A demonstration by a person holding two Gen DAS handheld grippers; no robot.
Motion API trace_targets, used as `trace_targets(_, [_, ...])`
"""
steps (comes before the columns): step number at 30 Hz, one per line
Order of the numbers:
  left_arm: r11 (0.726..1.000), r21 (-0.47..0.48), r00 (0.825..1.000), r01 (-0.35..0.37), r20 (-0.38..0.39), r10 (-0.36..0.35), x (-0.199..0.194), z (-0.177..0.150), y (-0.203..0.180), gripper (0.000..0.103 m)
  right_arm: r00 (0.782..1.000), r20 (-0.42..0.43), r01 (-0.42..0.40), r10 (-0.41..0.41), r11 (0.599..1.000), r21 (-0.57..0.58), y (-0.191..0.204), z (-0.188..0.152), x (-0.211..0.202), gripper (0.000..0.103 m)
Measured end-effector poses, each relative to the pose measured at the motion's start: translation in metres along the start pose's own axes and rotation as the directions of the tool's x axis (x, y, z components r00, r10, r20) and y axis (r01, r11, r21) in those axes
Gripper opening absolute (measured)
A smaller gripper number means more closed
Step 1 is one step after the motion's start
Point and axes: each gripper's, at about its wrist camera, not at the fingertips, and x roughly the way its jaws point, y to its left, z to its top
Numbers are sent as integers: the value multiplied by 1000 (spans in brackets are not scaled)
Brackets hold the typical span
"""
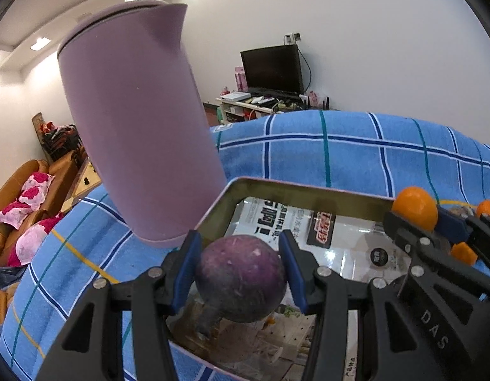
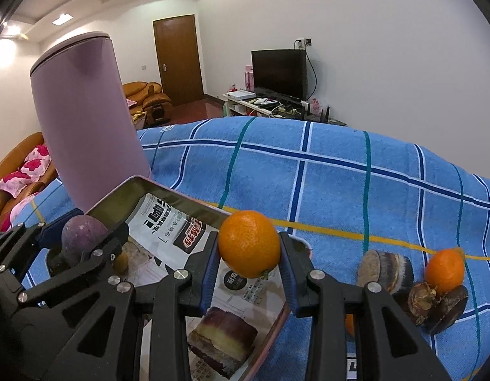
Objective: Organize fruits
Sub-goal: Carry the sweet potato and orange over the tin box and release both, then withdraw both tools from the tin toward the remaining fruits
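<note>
Both tongs were loaded: left tongs (image 1: 240, 273) pinched a purple fruit (image 1: 240, 277), right tongs (image 2: 249, 268) an orange (image 2: 249, 243), both over the tin (image 2: 168, 190). Next, seemingly: lower and let go inside.

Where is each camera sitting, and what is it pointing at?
Left wrist view: it sits on the left gripper, looking forward and down along blue pads shut on the purple fruit over the metal tray; the right gripper shows at the right.
Right wrist view: it sits on the right gripper, whose pads are shut on an orange above the same tray; the left gripper shows at the left.
Both share: tray, purple jug, blue checked cloth, TV.
</note>
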Motion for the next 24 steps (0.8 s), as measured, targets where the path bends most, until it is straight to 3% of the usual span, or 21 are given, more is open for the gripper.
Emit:
trace_targets(9, [999,14,999,-43,33,43,-3,0,-3,57,997,-21,-74,74,997,22,-4,0,3,39])
trace_targets(13, [994,7,992,-105,71,104,-8,1,1,81,996,-13,-92,93,995,31,-4,0,2,41])
trace_targets(17, [992,-29,989,-122,80,124,-10,3,8,94,988,1,-152,153,986,70,-10,-1,-2,43])
trace_targets(21, [990,-87,982,-114,140,125,-23,7,16,101,966,103,-250,236,957,145,-26,2,-23,45])
trace_targets(24, [980,-171,974,-104,182,135,-32,7,28,102,956,206,-247,207,949,195,-42,4,-44,65])
